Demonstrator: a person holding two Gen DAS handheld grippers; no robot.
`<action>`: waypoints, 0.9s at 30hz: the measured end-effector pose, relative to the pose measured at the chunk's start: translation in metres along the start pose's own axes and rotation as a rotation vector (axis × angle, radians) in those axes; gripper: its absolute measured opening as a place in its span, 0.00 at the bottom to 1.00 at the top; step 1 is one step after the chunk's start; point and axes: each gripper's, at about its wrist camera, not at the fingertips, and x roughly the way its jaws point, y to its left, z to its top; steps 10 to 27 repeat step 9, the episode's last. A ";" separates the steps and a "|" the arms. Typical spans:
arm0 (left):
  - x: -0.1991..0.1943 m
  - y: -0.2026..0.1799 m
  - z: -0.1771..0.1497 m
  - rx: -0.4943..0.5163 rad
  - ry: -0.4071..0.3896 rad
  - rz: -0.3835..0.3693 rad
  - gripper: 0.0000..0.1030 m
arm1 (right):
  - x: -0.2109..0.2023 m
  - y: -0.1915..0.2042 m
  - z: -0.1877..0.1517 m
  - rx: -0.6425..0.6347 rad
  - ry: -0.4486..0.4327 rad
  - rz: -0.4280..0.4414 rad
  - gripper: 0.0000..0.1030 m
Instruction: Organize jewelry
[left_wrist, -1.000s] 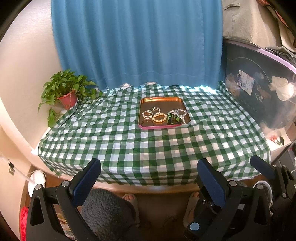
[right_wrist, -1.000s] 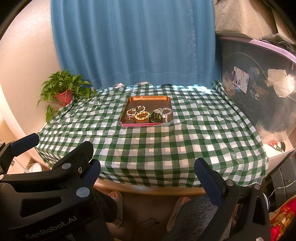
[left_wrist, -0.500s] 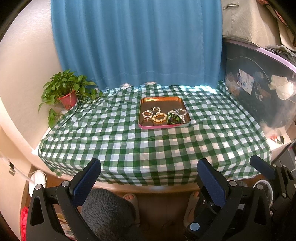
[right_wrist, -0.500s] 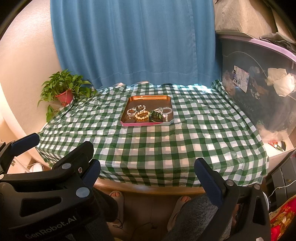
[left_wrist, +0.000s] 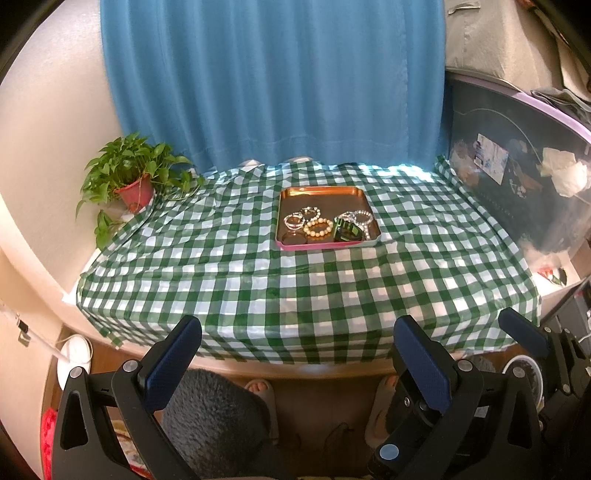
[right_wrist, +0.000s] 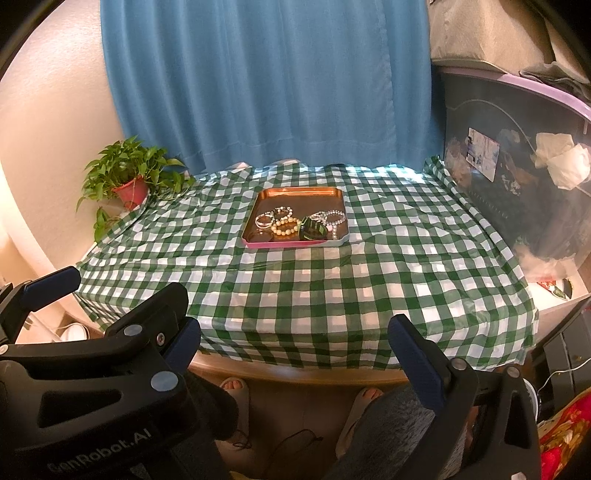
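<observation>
Both the left gripper and the right gripper hang released and empty, fingers spread wide, short of the checked table. Well ahead, between each pair of fingers, lies the tray holding the jewelry. Only the right view shows the left gripper's body beside its own left finger.

The tray looks like glossy copper-toned metal with a pink rim; the checked tablecloth is smooth, faintly shiny plastic-like sheet, creased near its left edge; the curtain is matt blue cloth; the bead bracelet gleams pearly
</observation>
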 end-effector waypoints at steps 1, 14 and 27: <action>0.000 0.000 0.000 0.000 0.001 0.000 1.00 | 0.000 0.000 -0.001 -0.001 0.001 0.000 0.98; 0.002 0.000 -0.001 0.022 0.015 0.022 1.00 | -0.001 0.007 -0.007 -0.001 0.013 0.002 0.98; 0.002 0.000 -0.001 0.022 0.015 0.022 1.00 | -0.001 0.007 -0.007 -0.001 0.013 0.002 0.98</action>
